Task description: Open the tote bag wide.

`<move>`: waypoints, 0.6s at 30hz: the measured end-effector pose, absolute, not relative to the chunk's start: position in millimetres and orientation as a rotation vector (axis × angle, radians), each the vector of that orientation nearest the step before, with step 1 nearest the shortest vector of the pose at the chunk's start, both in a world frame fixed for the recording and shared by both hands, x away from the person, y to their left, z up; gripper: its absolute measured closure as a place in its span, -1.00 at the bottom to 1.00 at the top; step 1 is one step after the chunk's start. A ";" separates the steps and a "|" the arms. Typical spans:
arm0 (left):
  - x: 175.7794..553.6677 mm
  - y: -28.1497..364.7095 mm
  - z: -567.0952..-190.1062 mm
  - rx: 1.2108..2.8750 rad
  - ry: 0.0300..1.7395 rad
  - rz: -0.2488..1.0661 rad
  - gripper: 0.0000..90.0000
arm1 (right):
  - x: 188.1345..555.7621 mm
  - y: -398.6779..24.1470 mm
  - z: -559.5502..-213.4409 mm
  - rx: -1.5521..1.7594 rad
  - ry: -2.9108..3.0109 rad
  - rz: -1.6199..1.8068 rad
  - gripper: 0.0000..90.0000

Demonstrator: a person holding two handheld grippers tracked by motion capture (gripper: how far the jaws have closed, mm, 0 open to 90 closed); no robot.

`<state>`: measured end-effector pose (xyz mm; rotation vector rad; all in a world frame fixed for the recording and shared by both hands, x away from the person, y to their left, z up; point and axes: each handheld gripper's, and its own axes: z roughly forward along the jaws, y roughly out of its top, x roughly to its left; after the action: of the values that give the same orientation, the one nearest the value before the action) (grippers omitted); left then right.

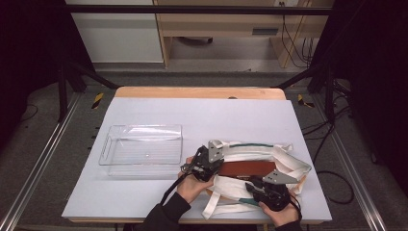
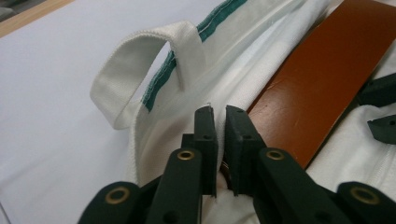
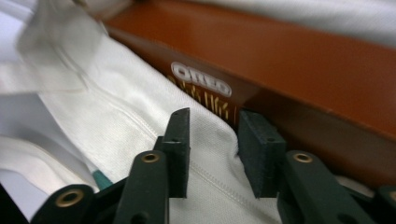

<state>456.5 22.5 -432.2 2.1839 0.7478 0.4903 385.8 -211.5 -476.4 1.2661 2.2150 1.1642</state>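
Fabric is our main worry. We have one white canvas bag [image 1: 255, 161] lying near the front right of the table [image 1: 192, 110], with one brown box [image 1: 246, 168] resting in its open mouth. Our left gripper [image 2: 219, 116] has its jaws nearly together, pinching the bag's rim beside the box. Our right gripper [image 3: 212, 135] stands partly open, a fold of the cloth rising between its pads just in front of the box; whether the pads press on it we cannot tell.

If we pull the two edges apart unevenly, the thin cloth could slip out of the left pinch and the mouth would fall shut over the box. The right jaws might also catch the box's edge along with the fabric and drag it askew.

Counting on downward: one clear plastic tray [image 1: 143, 150] just left of the bag, then two white handles, one of them a loop [image 2: 140, 60] by the green-stitched seam.
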 end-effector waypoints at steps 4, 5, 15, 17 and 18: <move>459.1 21.7 -431.9 2.183 0.776 0.520 0.97 | 385.6 -215.1 -476.2 1.276 2.227 1.149 0.83; 460.7 21.9 -432.9 2.169 0.792 0.519 0.97 | 385.4 -215.2 -476.5 1.288 2.227 1.144 0.89; 479.2 25.5 -447.1 2.075 0.926 0.534 0.98 | 382.2 -213.5 -481.2 1.249 2.266 1.094 0.95; 482.7 26.1 -453.5 2.068 0.942 0.518 0.98 | 382.5 -213.8 -481.5 1.241 2.269 1.092 0.95; 483.7 26.1 -457.4 2.068 0.944 0.516 0.98 | 382.5 -213.9 -481.6 1.240 2.269 1.094 0.95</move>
<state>483.7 26.1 -457.4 2.0683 0.9436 0.5160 382.5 -213.9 -481.6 1.2395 2.2694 1.0937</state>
